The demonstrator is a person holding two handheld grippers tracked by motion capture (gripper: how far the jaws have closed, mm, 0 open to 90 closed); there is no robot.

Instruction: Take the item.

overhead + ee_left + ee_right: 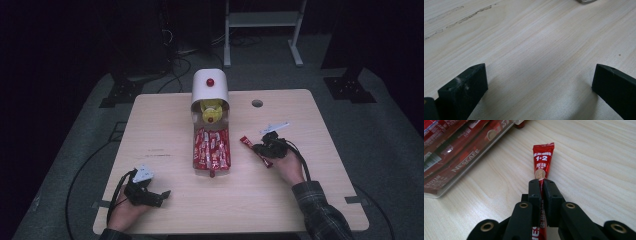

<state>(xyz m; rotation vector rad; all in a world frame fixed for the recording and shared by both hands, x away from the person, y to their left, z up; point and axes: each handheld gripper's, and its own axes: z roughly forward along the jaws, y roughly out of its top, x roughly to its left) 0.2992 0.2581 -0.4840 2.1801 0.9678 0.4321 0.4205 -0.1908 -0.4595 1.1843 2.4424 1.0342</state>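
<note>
A red coffee stick sachet (pixel 543 157) marked "1+2" lies flat on the wooden table (pixel 300 125), right of the clear tray. My right gripper (pixel 540 182) is shut on the sachet's middle; in the high view the sachet (pixel 248 144) pokes out on both sides of that gripper (pixel 264 148). The clear tray (pixel 212 148) holds several red Nescafe sachets (pixel 454 152) below a white dispenser (pixel 210 89). My left gripper (pixel 165 195) rests near the table's front left corner, jaws wide apart over bare wood (pixel 539 72), nothing between them.
The dispenser has a red knob on top (pixel 210 82) and a yellow part at its mouth (pixel 211 106). A round cable hole (pixel 257 103) sits in the table at the back right. Cables trail from both grippers off the table's front.
</note>
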